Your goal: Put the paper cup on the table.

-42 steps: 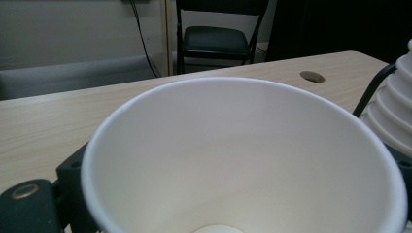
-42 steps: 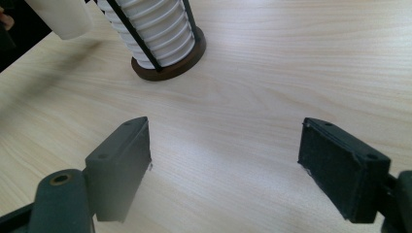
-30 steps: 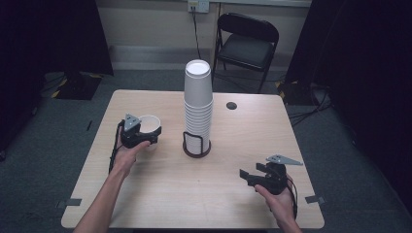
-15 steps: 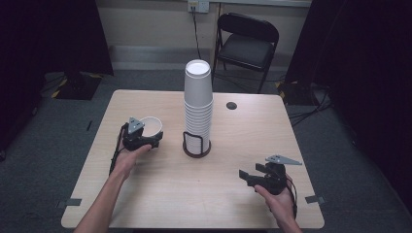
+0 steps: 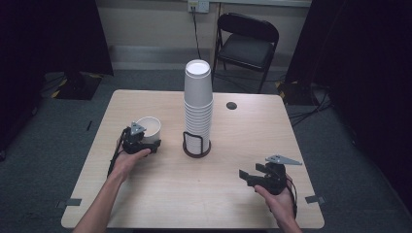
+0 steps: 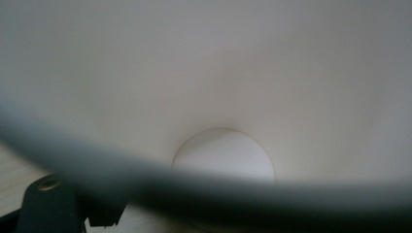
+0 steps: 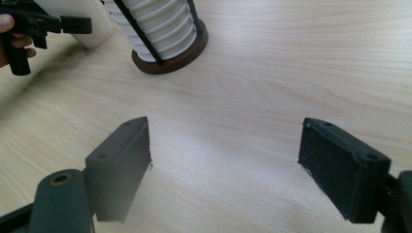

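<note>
The white paper cup [image 5: 147, 128] stands upright on the left half of the wooden table [image 5: 194, 194], mouth up, just left of the tall stack. It is plain white, with a rolled rim, and tapers downward; the left gripper view looks straight into it, showing the smooth white inner wall and the round flat bottom [image 6: 224, 155], with nothing inside. The left gripper [image 5: 145, 141] is at the cup's near side with its jaws closed on the cup's wall, the rim crossing that view as a dark blurred band.

Just to the right, the stack of white cups [image 5: 197, 104] stands upside down in a holder with a dark round base [image 5: 196, 150] and thin black wire uprights; the cups are nested one over another, their rims showing as ridges in the right gripper view [image 7: 160, 24].

The right gripper [image 5: 252, 177] rests near the table's front right corner, well apart from cup and stack, its jaws spread wide with bare wood between them. A small dark disc [image 5: 231, 105] lies behind the stack, and a black folding chair [image 5: 248, 43] stands beyond the table.

Against half a second ago, the cup and left gripper sit slightly nearer the person; the right gripper has not shifted.
</note>
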{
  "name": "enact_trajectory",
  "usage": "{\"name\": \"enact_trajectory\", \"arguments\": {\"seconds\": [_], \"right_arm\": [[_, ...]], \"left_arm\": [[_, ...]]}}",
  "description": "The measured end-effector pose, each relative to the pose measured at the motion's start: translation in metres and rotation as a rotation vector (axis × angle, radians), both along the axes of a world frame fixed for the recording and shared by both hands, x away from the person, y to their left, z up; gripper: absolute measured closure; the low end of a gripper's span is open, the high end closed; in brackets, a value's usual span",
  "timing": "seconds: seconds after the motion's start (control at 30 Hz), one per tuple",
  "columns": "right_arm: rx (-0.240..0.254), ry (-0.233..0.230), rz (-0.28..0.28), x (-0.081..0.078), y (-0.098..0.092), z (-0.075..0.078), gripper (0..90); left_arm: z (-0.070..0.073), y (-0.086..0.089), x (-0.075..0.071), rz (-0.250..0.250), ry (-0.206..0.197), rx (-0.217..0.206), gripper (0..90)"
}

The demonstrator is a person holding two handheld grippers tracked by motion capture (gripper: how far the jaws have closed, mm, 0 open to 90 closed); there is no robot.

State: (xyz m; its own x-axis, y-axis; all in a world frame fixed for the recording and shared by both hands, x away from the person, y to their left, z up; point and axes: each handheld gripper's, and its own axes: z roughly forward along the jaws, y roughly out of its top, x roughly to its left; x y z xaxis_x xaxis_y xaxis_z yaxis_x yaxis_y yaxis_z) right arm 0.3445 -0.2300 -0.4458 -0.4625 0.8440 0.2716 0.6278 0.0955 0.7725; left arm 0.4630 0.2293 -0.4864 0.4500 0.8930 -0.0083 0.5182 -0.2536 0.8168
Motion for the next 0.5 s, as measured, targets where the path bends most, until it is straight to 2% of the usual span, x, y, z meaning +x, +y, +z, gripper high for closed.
{"name": "enact_trajectory", "arguments": {"seconds": [0.03, 0.13, 0.2, 0.27, 0.4, 0.47, 0.5], "right_arm": [[0.001, 0.001, 0.0, 0.0, 0.0, 0.0, 18.7], [0.0, -0.002, 0.001, 0.0, 0.0, 0.0, 18.7], [0.003, 0.001, -0.002, -0.001, -0.001, 0.001, 18.7], [0.004, 0.0, -0.004, 0.0, -0.001, 0.0, 18.7], [0.005, 0.001, -0.006, -0.001, -0.001, 0.0, 18.7], [0.003, 0.002, -0.006, 0.0, 0.0, 0.0, 18.7], [0.004, 0.001, -0.007, 0.0, 0.0, 0.0, 18.7]], "left_arm": [[-0.001, 0.001, -0.001, 0.005, 0.003, -0.006, 15.6], [0.0, 0.007, -0.005, -0.004, 0.03, 0.017, 16.2], [0.001, 0.011, -0.007, -0.014, 0.057, 0.012, 16.0], [0.001, 0.014, -0.012, -0.02, 0.059, 0.026, 16.3], [0.004, 0.022, -0.022, -0.028, 0.062, 0.016, 16.1], [0.006, 0.025, -0.027, -0.016, 0.065, -0.016, 16.0], [0.008, 0.027, -0.03, -0.015, 0.064, -0.013, 16.0]]}}
